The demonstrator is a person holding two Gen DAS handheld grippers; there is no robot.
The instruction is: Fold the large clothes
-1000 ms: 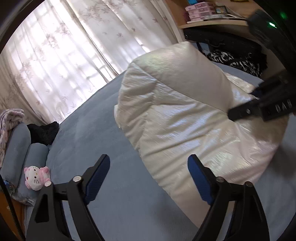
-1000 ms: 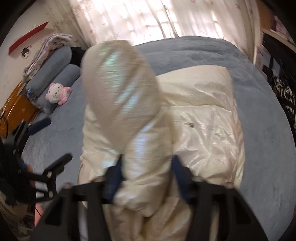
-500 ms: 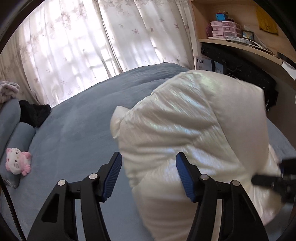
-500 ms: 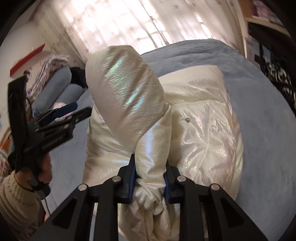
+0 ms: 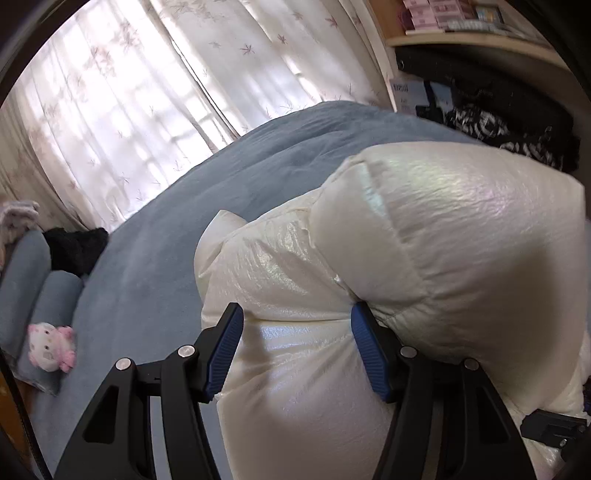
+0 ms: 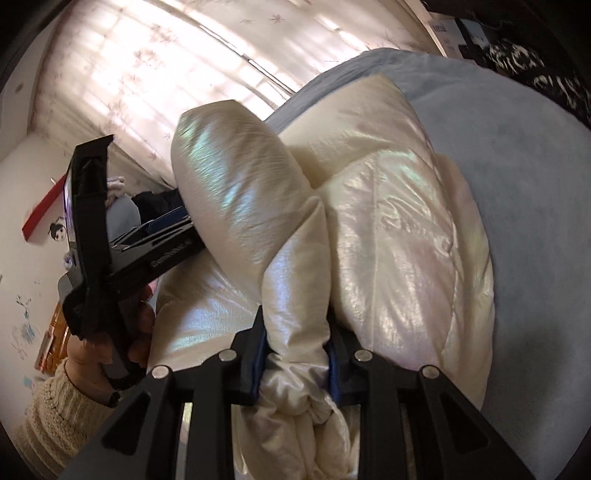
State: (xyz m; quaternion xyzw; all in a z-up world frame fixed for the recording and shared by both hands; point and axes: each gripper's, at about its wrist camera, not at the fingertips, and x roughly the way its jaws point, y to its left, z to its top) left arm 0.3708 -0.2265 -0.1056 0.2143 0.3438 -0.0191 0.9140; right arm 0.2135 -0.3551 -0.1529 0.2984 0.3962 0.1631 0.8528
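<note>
A puffy cream jacket [image 5: 424, 266] lies bunched on the blue bed [image 5: 207, 229]. My left gripper [image 5: 297, 350] has a thick fold of the jacket's body filling the gap between its blue pads [image 5: 369, 354], which press on it. In the right wrist view the jacket [image 6: 406, 240] spreads ahead, with its padded sleeve [image 6: 240, 192] arching up and to the left. My right gripper [image 6: 295, 354] is shut on the sleeve's lower end. The left gripper [image 6: 177, 225], held by a hand in a knitted cuff, reaches under that sleeve from the left.
Blue pillows [image 5: 33, 280] and a pink-and-white plush toy [image 5: 51, 349] sit at the bed's left end, with a black garment [image 5: 74, 247] behind. Sheer curtains [image 5: 147, 92] line the far side. A shelf with boxes [image 5: 443, 18] and black-and-white clothes [image 5: 480, 125] stand at right.
The left gripper moved in from the open bed onto the jacket and narrowed around a fold. The right gripper tightened on the sleeve, rolled and sank lower.
</note>
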